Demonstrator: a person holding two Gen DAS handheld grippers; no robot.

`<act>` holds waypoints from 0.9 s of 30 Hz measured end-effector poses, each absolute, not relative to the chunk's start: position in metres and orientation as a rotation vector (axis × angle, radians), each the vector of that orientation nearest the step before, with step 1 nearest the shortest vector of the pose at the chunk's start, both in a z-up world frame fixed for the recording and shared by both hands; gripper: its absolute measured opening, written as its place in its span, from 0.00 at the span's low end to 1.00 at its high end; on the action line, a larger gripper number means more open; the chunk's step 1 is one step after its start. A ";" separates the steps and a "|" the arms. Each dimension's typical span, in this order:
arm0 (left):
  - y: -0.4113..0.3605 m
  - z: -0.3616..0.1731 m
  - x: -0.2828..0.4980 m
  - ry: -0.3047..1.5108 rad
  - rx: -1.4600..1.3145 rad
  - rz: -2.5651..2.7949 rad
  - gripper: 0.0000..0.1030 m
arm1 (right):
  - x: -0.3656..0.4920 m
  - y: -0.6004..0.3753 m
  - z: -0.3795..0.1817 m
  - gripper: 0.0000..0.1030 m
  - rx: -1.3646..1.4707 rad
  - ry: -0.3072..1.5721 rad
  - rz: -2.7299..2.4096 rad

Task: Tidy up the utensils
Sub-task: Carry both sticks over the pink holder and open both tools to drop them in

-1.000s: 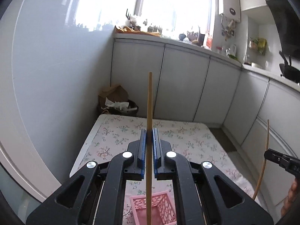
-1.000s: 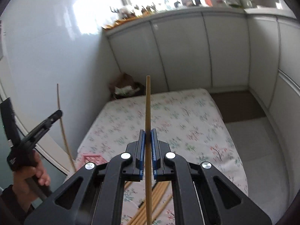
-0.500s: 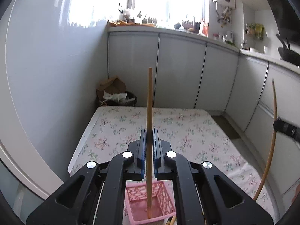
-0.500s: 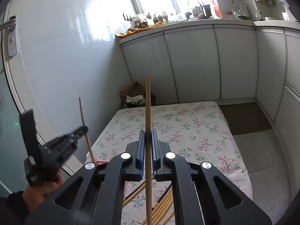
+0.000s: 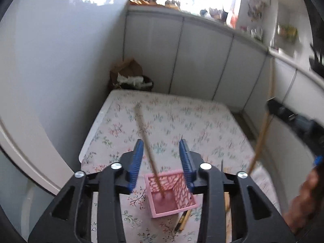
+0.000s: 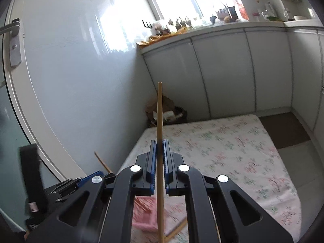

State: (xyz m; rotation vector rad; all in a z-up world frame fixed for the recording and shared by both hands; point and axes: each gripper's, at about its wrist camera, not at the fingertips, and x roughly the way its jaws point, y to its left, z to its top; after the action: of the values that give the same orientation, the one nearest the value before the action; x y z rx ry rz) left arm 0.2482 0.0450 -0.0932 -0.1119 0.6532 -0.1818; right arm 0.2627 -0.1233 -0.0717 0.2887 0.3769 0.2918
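Observation:
In the left wrist view my left gripper [image 5: 161, 151] hangs over the pink basket [image 5: 172, 212], and its jaws are opening. A wooden chopstick [image 5: 145, 137] stands in the basket, leaning away between the blue pads [image 5: 136, 158], which no longer press on it. At the right edge of that view is my right gripper [image 5: 283, 109], gripping a second chopstick [image 5: 263, 131]. In the right wrist view the right gripper [image 6: 160, 143] is shut on that upright chopstick [image 6: 159, 117], above the pink basket [image 6: 143, 216]. The left gripper [image 6: 95, 179] shows low on the left.
The table wears a floral cloth [image 5: 182, 121]. Loose chopsticks [image 5: 184, 218] lie beside the basket at the near edge. A brown paper bag and a bin [image 5: 129, 77] stand behind the table. White cabinets [image 6: 232, 70] line the back and right, and a glossy wall and a door are on the left.
The left jaws have parted and let go of the chopstick, which now leans in the basket. The right gripper has swung left toward the basket with its chopstick.

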 end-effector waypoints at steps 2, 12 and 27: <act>0.054 -0.081 0.243 0.634 -0.154 -0.177 0.35 | 0.267 -0.114 -0.067 0.06 0.295 0.357 0.300; 0.071 -0.043 0.215 0.647 -0.225 -0.111 0.39 | 0.280 -0.071 -0.084 0.06 0.207 0.313 0.316; 0.052 -0.048 0.220 0.705 -0.118 -0.095 0.51 | 0.288 -0.059 -0.114 0.16 0.104 0.478 0.343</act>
State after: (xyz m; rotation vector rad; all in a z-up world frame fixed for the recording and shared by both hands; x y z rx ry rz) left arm 0.2196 0.0519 -0.0479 -0.1180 0.7054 -0.0948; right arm 0.2879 -0.0587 -0.1140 0.1042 0.4780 0.3431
